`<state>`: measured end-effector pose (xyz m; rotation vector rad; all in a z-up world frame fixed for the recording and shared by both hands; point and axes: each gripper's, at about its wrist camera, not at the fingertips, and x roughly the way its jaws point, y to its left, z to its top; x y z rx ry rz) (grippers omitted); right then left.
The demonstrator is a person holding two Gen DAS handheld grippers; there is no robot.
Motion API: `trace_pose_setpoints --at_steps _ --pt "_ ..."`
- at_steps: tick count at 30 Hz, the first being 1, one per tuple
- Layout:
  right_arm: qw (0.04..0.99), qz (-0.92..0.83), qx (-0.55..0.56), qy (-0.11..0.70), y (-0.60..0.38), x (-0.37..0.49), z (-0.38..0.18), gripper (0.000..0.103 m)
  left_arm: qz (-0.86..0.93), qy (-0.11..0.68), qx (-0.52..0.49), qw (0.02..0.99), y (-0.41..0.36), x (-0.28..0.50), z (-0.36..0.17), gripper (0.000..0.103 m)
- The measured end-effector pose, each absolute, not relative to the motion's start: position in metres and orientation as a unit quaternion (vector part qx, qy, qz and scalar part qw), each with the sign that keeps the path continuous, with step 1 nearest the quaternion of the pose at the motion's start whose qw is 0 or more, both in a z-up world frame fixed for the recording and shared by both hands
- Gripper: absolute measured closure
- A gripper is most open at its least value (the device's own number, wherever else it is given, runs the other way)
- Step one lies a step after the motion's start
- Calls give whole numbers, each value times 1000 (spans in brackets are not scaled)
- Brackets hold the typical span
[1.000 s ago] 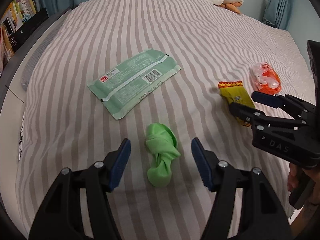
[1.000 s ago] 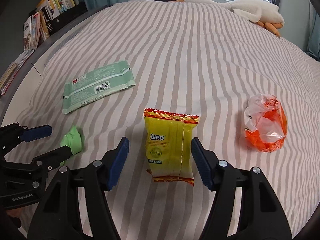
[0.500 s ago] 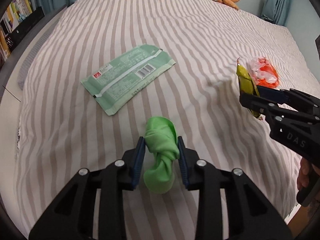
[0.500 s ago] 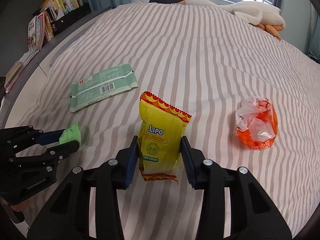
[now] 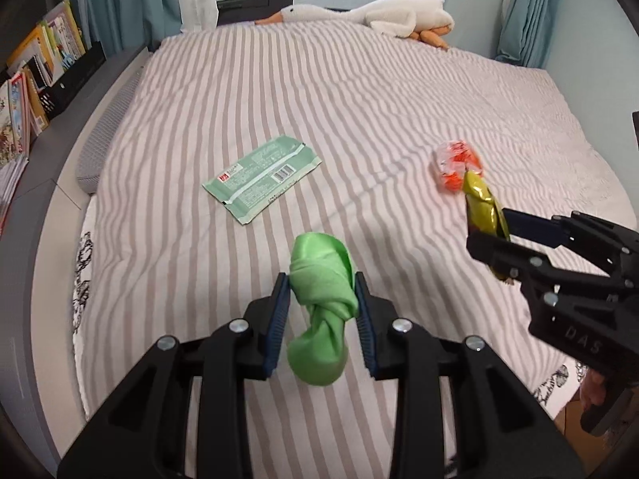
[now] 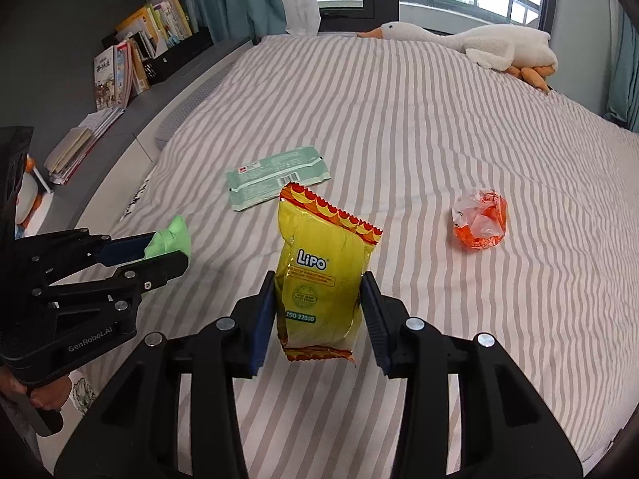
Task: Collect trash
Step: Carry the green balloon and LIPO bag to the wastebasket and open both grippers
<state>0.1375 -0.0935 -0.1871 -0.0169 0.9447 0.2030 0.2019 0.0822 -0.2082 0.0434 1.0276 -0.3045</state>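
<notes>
My left gripper [image 5: 321,279] is shut on a knotted green bag [image 5: 321,311] and holds it up off the striped bed; the same green bag [image 6: 169,235] shows in the right wrist view. My right gripper [image 6: 319,279] is shut on a yellow Lipo snack packet [image 6: 323,279], also lifted clear of the bed, and that yellow packet [image 5: 483,205] appears edge-on in the left wrist view. A pale green flat wrapper [image 5: 261,177] and a crumpled orange plastic bag [image 6: 479,225] lie on the bedspread further away.
A white plush goose [image 6: 475,46] lies at the bed's far end by the window. Books [image 6: 131,56] stand on a ledge along the left side. A grey cushion [image 5: 102,143] lines the left edge of the bed [image 5: 359,99].
Both grippers closed on their items, the left on the green bag and the right on the yellow packet, then rose with them off the bed.
</notes>
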Motion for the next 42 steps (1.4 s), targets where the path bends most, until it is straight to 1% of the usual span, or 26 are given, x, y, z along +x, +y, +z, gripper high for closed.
trace_pose_setpoints --at_steps 6,14,21,26,30,36,42 --pt "901 102 -16 421 -77 75 -143 63 -150 457 13 877 92 151 -164 71" --pt "900 155 -43 406 -55 9 -112 63 -136 427 12 894 94 79 -121 71" --pt "883 251 -87 387 -44 -34 -95 63 -43 409 -25 911 99 11 -100 71" --pt "861 334 -121 365 -39 -73 -86 63 52 402 -70 911 101 -52 -96 71" --pt "830 405 -145 354 -28 -104 -84 63 130 396 -103 903 103 -111 -95 71" --pt "759 521 -192 341 20 -166 -84 63 267 379 -163 871 124 -218 -89 71" --pt "666 637 -239 306 77 -261 -77 63 408 348 -220 815 143 -341 -79 71"
